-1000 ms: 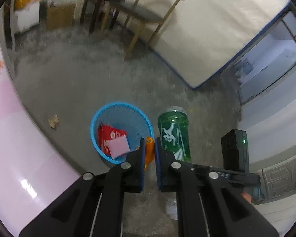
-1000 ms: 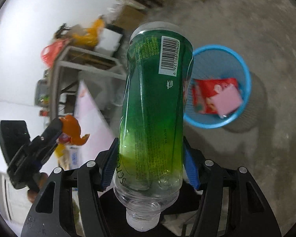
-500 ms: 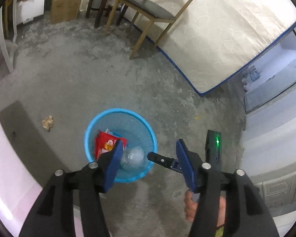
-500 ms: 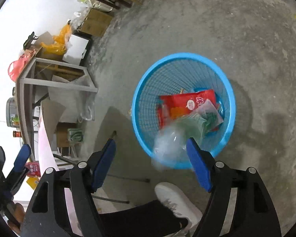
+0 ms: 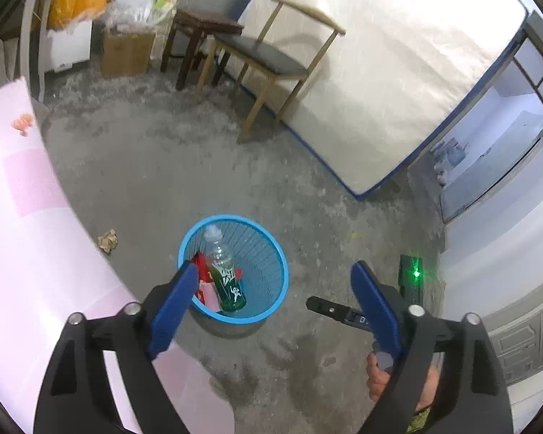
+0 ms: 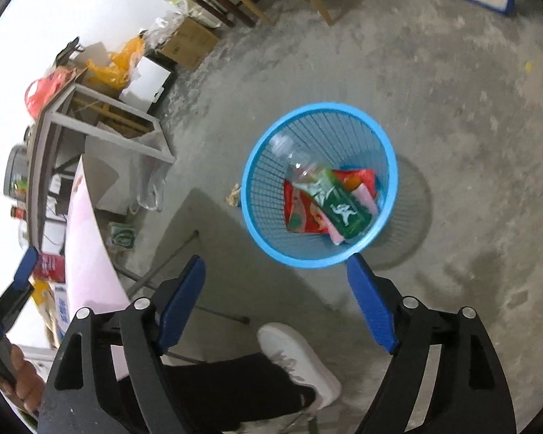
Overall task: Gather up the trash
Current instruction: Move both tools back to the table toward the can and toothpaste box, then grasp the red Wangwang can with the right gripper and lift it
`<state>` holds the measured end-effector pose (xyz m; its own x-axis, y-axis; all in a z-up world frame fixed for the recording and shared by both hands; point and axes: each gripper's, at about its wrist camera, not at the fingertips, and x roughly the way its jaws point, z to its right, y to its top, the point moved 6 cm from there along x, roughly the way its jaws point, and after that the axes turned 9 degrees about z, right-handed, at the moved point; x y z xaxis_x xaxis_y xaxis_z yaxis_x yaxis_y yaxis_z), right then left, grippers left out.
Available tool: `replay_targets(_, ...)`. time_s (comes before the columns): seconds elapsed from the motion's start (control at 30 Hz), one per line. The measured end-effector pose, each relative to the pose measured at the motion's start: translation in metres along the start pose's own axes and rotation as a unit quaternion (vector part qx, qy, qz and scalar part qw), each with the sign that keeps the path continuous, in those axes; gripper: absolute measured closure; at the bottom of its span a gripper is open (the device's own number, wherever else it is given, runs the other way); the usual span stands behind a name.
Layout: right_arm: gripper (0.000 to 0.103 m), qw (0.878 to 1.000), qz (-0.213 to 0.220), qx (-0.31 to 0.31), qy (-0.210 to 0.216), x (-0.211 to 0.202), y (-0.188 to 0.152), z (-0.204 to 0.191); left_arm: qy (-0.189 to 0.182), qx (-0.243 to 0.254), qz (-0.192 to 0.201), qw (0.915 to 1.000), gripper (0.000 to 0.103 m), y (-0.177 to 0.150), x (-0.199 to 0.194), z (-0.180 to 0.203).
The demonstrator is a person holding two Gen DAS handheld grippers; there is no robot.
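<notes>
- The drop-off step looked finished: the green bottle [image 6: 324, 195] lay slanted inside the blue basket [image 6: 387, 144], cap end toward the far rim, on top of a red wrapper [image 6: 300, 213] and a pink slip [image 6: 365, 199].
- The left gripper [image 5: 271, 300] and the right gripper [image 6: 277, 289] both hung above the basket's near side, their jaws spreading apart with nothing between them.
- Judged next move: fetch the crumpled scrap [image 5: 108, 240] lying on the floor left of the basket, just beside the pink table [image 5: 25, 224]. That would call for a low reach with jaws wide.
- The table edge crowded the left; the person's white shoe [image 6: 297, 358] stood near the basket.
- The concrete floor [image 5: 184, 166] lay open toward the far chair [image 5: 271, 61] and mattress [image 5: 391, 83].
</notes>
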<state>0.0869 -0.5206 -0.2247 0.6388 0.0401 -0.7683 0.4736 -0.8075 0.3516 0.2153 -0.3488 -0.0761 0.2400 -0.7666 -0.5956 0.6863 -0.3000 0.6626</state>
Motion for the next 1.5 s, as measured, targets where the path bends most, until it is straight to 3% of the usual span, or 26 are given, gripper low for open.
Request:
replay_targets(0.17,0.011,0.993,0.058,-0.082,-0.058,-0.039,-0.008,-0.034,0.014,0.008,0.041,0.9990,0.006,-0.005,-0.060,-0.003)
replay_targets(0.27,0.008,0.976,0.118,-0.152,-0.102,-0.071,-0.011,-0.067,0.029,0.013,0.055,0.9980,0.006,-0.011,-0.092,-0.009)
replay_targets(0.5,0.008,0.935,0.202,-0.264,-0.123,-0.114,-0.029,-0.137,0.072,-0.027,0.072,0.9944,0.005,-0.044,-0.185,-0.056)
replay_targets(0.63,0.008,0.906,0.196,-0.356,-0.120,-0.112,-0.048,-0.182,0.124,-0.022,0.088,0.9882,0.005,-0.067,-0.237,-0.089)
replay_targets(0.73,0.008,0.887,0.193,-0.406,-0.107,-0.116,-0.065,-0.218,0.142,-0.027,0.097,0.9848,0.006,-0.084,-0.271,-0.114)
replay_targets(0.83,0.008,0.871,0.183,-0.451,-0.071,-0.121,-0.085,-0.254,0.160,-0.027,0.124,0.9789,0.006,-0.089,-0.301,-0.130)
replay_targets(0.93,0.008,0.871,0.176,-0.459,-0.001,-0.122,-0.098,-0.284,0.171,-0.011,0.170,0.9705,0.006,-0.090,-0.333,-0.136)
replay_targets(1.03,0.008,0.881,0.185,-0.429,0.076,-0.114,-0.105,-0.309,0.188,0.019,0.195,0.9624,0.006,-0.094,-0.348,-0.141)
replay_targets(1.17,0.008,0.905,0.165,-0.364,0.146,-0.085,-0.114,-0.343,0.247,0.053,0.201,0.9464,0.006,-0.102,-0.349,-0.160)
replay_targets(1.27,0.008,0.916,0.127,-0.336,0.179,-0.058,-0.117,-0.369,0.273,0.054,0.190,0.9416,0.005,-0.108,-0.345,-0.180)
replay_targets(1.33,0.008,0.913,0.096,-0.347,0.194,-0.039,-0.120,-0.391,0.286,0.049,0.173,0.9413,0.006,-0.111,-0.338,-0.200)
replay_targets(1.5,0.008,0.887,0.062,-0.410,0.202,0.004,-0.127,-0.444,0.288,0.019,0.142,0.9470,0.006,-0.116,-0.321,-0.248)
